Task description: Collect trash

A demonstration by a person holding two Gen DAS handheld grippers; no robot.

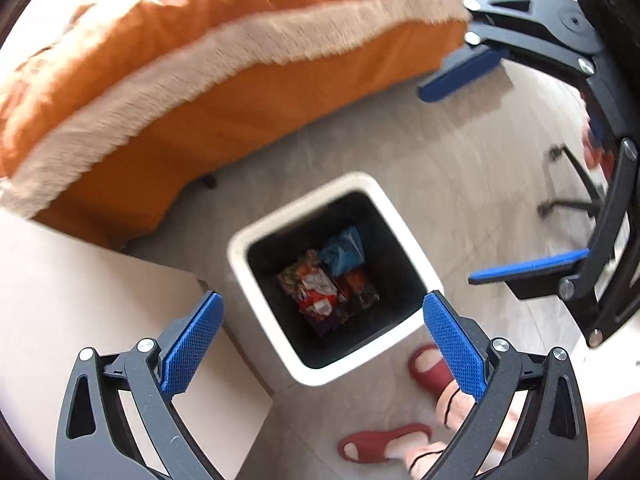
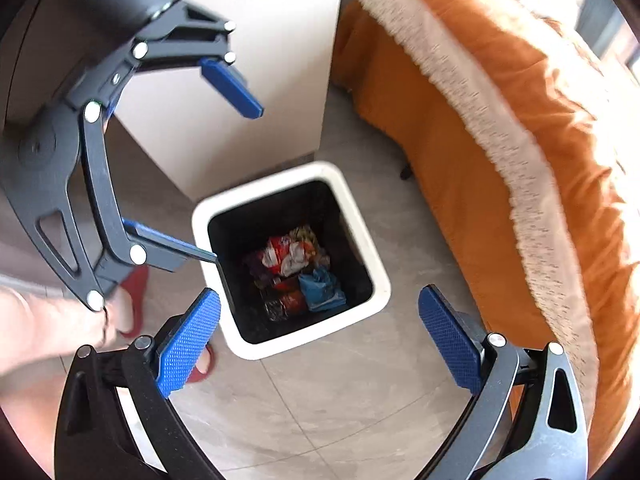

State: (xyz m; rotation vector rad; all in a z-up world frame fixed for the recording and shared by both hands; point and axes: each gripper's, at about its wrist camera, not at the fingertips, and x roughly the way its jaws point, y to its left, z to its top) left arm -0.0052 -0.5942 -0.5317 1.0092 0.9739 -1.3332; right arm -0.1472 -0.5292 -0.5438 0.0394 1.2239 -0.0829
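Where the two views look steeply down, one white bin (image 1: pixel 320 376) with a dark inside is seen on the pale tiled floor (image 1: pixel 460 168), and the trash lies at its bottom. One blue bag (image 1: pixel 344 254) can be counted there beside a heap of crumpled red and patterned wrappers (image 1: pixel 320 296); the number of wrappers cannot be told. Two grippers are held above the bin. The left gripper (image 1: pixel 322 338) is spread wide with nothing between its blue pads, and the right gripper (image 2: pixel 320 340) is likewise spread wide and empty. Each gripper is also caught in the other's view, off to the side, open there too. One large orange cushion (image 1: pixel 200 92) with a cream fringe is seen just beside the bin, and one pale cabinet (image 1: pixel 80 300) stands against the bin's other side. Two red slippers (image 1: pixel 380 444) are worn on the person's feet near the bin. Nothing is seen across the bin's mouth.
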